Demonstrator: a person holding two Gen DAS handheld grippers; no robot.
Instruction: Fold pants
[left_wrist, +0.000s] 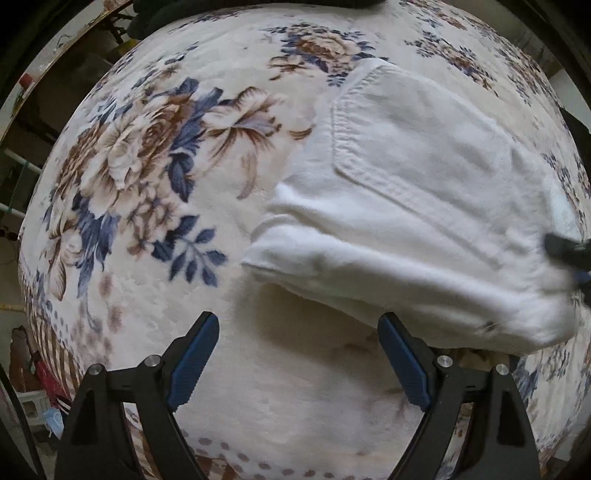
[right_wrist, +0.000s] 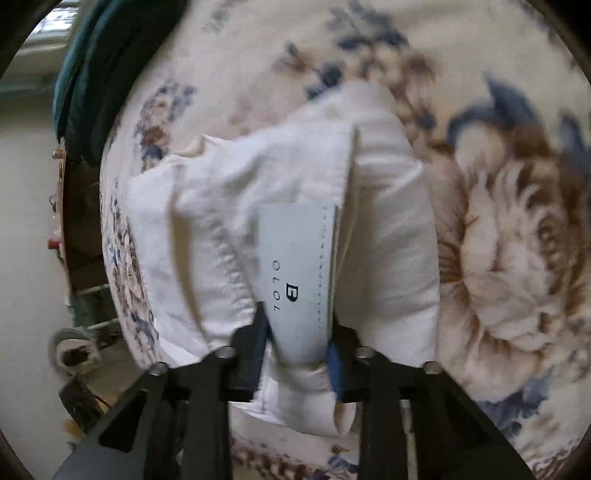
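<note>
White pants on floral blanket; left claw released, right claw grasping pants

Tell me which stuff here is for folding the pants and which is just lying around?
For the job:
white pants
right gripper, shut on the pants at the grey label
left gripper, open, holding nothing

Just lying about:
flowery blanket underneath
dark teal cloth at the edge
</note>
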